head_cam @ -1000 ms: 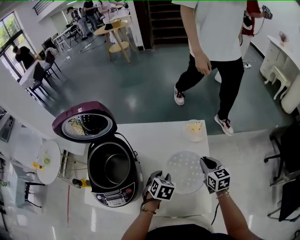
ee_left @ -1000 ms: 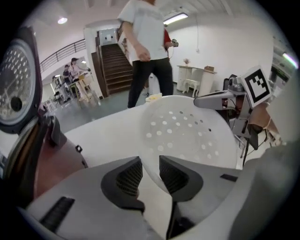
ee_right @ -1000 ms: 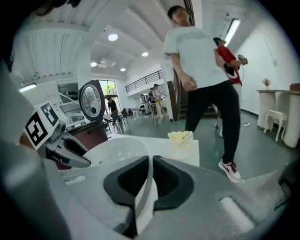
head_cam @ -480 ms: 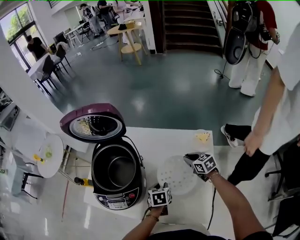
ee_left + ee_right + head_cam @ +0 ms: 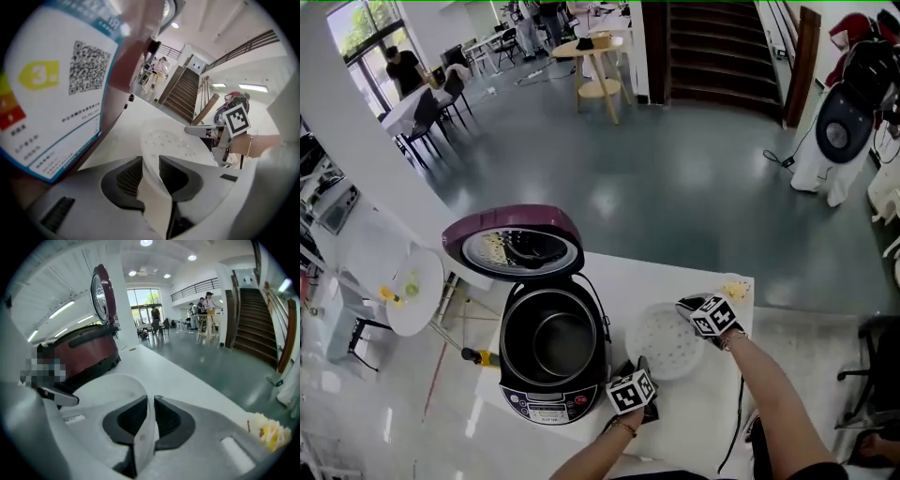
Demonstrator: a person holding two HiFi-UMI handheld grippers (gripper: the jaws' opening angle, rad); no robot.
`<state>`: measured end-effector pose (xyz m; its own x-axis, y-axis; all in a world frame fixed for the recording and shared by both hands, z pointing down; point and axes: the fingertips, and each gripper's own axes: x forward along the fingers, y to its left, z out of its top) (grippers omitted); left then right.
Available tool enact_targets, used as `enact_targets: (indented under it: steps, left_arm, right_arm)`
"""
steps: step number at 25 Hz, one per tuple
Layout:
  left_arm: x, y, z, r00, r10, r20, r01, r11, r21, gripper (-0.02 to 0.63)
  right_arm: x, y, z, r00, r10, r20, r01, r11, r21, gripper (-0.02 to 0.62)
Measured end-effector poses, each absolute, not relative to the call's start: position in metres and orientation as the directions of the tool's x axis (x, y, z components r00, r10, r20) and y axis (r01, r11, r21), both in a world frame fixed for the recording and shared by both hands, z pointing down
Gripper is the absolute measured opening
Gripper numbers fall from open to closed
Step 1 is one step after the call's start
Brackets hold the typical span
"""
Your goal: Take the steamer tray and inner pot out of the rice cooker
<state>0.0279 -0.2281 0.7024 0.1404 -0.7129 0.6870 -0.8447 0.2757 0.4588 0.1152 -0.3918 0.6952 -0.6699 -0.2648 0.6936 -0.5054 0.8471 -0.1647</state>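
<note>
The white perforated steamer tray [image 5: 664,339] sits low over the white table [image 5: 619,277], just right of the rice cooker [image 5: 546,398]; whether it rests on the table I cannot tell. My left gripper [image 5: 644,369] is shut on the tray's near left rim, and in the left gripper view [image 5: 151,171] the rim stands between the pads. My right gripper [image 5: 686,309] is shut on the far right rim, which the right gripper view [image 5: 151,413] shows pinched between the jaws. The cooker's maroon lid [image 5: 511,246] stands open. The dark inner pot [image 5: 562,342] sits inside the cooker.
A small bowl of yellow food [image 5: 736,289] stands at the table's far right corner, close to my right hand. A round white side table [image 5: 412,300] is left of the cooker. Beyond the table lies open grey floor, with stairs and chairs far off.
Both grippers have sunk toward the table with the tray. The right one has swung farther from me and the left has rolled. The person who walked past behind the table is gone.
</note>
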Motion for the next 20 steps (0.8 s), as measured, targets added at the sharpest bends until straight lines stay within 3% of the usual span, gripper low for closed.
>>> enact_targets:
  steps: [6, 11, 17, 19, 20]
  left_arm:
    - [0.021, -0.238, 0.699, 0.088, -0.759, 0.645, -0.821, 0.311, 0.478, 0.112]
    - [0.026, -0.233, 0.686, 0.12, -0.785, 0.608, -0.832, 0.254, 0.492, 0.114]
    - [0.053, -0.218, 0.662, 0.221, -0.806, 0.549, -0.893, 0.06, 0.447, 0.114]
    - [0.073, -0.213, 0.641, 0.309, -0.82, 0.481, -0.901, -0.091, 0.424, 0.114]
    - [0.084, -0.208, 0.627, 0.365, -0.822, 0.437, -0.892, -0.175, 0.416, 0.114]
  right_arm:
    - [0.112, -0.41, 0.699, -0.65, -0.312, 0.693, -0.514, 0.852, -0.099, 0.046]
    - [0.116, -0.424, 0.698, -0.608, -0.405, 0.683, -0.606, 0.792, -0.07, 0.044]
    - [0.12, -0.426, 0.698, -0.548, -0.453, 0.703, -0.643, 0.766, -0.007, 0.047]
    - [0.117, -0.42, 0.694, -0.543, -0.462, 0.702, -0.633, 0.774, 0.02, 0.201]
    - [0.115, -0.417, 0.689, -0.547, -0.469, 0.694, -0.632, 0.774, 0.025, 0.225]
